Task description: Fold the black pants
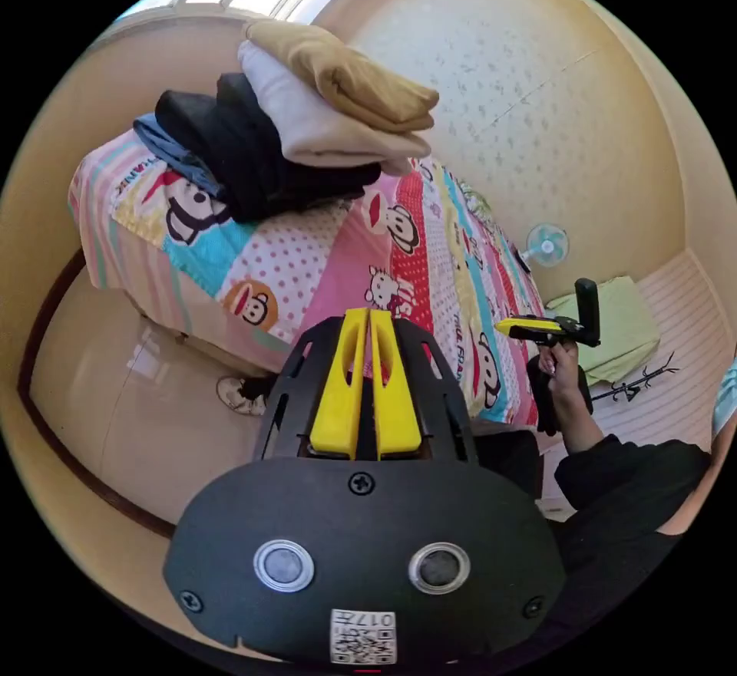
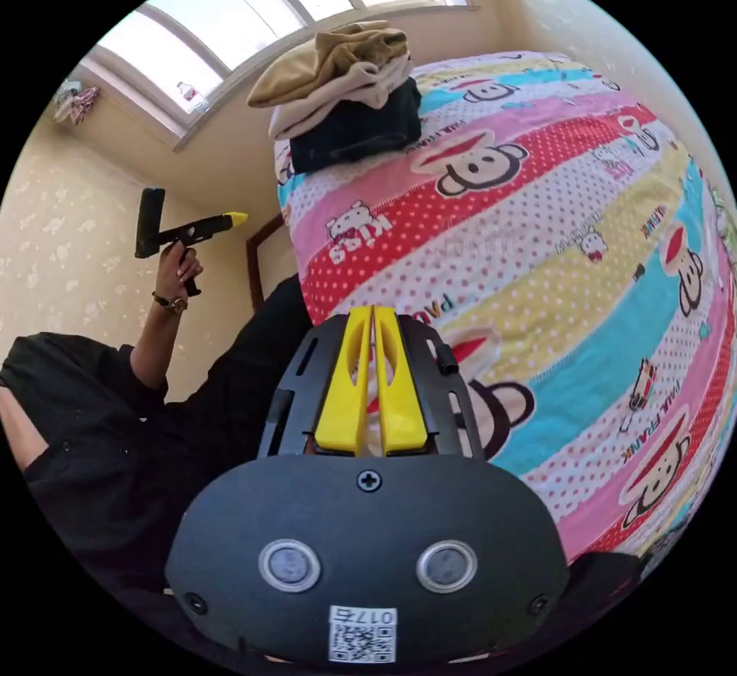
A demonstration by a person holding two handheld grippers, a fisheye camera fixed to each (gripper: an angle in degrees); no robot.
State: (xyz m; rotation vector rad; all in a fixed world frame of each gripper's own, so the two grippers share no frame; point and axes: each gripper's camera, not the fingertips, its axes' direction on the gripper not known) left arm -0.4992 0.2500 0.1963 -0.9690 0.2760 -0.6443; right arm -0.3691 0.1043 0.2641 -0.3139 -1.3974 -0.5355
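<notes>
1. Black pants (image 1: 261,162) sit folded in the stack of clothes (image 2: 345,93) at one end of the bed (image 2: 583,262), under a cream garment (image 1: 322,123) and a tan one (image 1: 345,70), with a blue piece (image 1: 173,150) beside them.
2. Left gripper (image 1: 367,317): yellow jaws pressed together, nothing between them, held up in the air off the bed's edge and pointing toward the stack.
3. Right gripper (image 2: 371,313): jaws also pressed together and empty, hovering over the patterned bedsheet, the stack well ahead of the tips.
4. Both hands are well apart from the pile; in the left gripper view the stack lies up and left of the jaws, and the left one looks to me the nearer.
5. The pants' long axis seems to run across the bed's end, though the garments on top hide most of it.
6. My read: folding looks done here, or the pants must first be freed from under the two lighter pieces.
</notes>
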